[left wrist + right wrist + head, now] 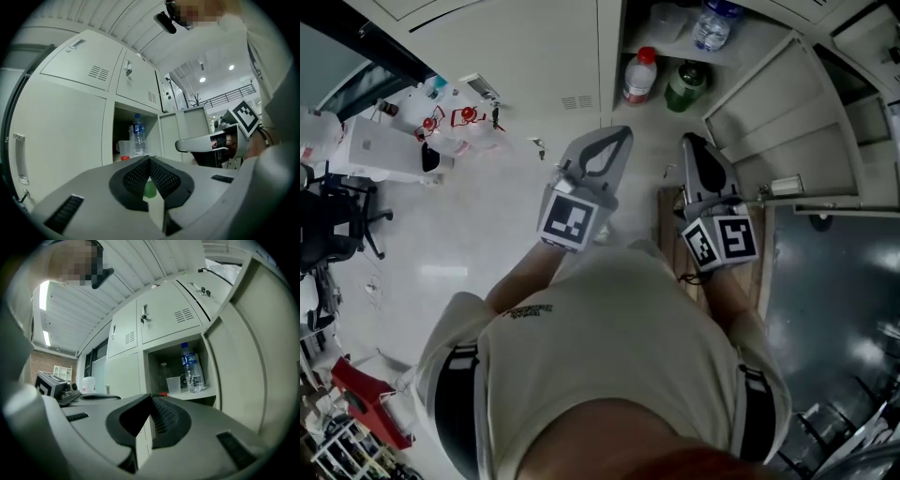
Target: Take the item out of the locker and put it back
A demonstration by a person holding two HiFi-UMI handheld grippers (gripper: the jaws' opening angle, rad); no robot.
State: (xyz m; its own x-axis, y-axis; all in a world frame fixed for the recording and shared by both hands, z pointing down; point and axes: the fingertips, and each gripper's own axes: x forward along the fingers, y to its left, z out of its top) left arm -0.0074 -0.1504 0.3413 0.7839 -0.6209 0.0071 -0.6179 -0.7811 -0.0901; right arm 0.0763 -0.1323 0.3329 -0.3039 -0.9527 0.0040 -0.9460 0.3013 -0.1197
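Ribbed grey left tongs point(150, 158), clear plastic bottle point(138, 135)

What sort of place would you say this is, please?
Probably a locker area in a workplace: grey metal lockers, one open compartment holding a water bottle, and an office chair nearby.

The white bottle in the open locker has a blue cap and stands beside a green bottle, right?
Not quite. The white bottle has a red cap, not a blue one; the head view shows it. It does stand beside the green bottle in the open locker.
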